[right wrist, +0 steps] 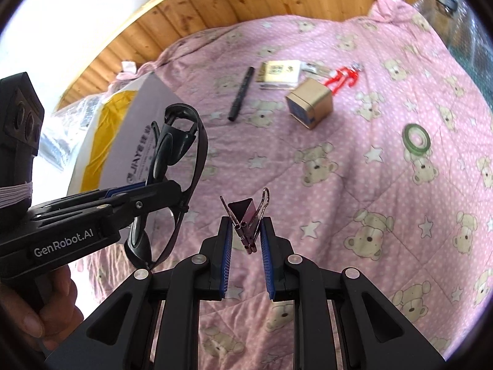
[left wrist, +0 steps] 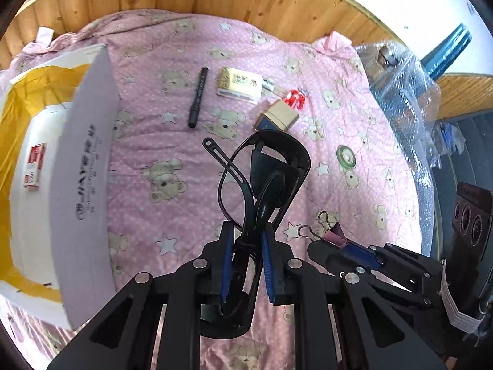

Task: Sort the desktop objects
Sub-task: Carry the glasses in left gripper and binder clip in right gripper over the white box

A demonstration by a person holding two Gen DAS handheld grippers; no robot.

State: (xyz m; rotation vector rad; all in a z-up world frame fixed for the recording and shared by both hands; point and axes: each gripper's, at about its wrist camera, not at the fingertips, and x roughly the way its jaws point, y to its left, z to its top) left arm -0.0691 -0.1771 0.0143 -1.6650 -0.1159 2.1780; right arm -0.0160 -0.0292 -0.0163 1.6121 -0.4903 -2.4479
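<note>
My left gripper is shut on a pair of black glasses, which stick up and forward above the pink bear-print quilt. From the right wrist view the left gripper and the glasses hang beside the open white cardboard box. Between the blue pads of my right gripper is a dark red binder clip, with its wire handles spread. The right gripper and the clip also show low at the right of the left wrist view.
On the quilt lie a black pen, a yellow-white packet, a small brown box, a red clip and a green tape ring. The white cardboard box stands at the left. Bubble wrap lies right. A hand holds the left gripper.
</note>
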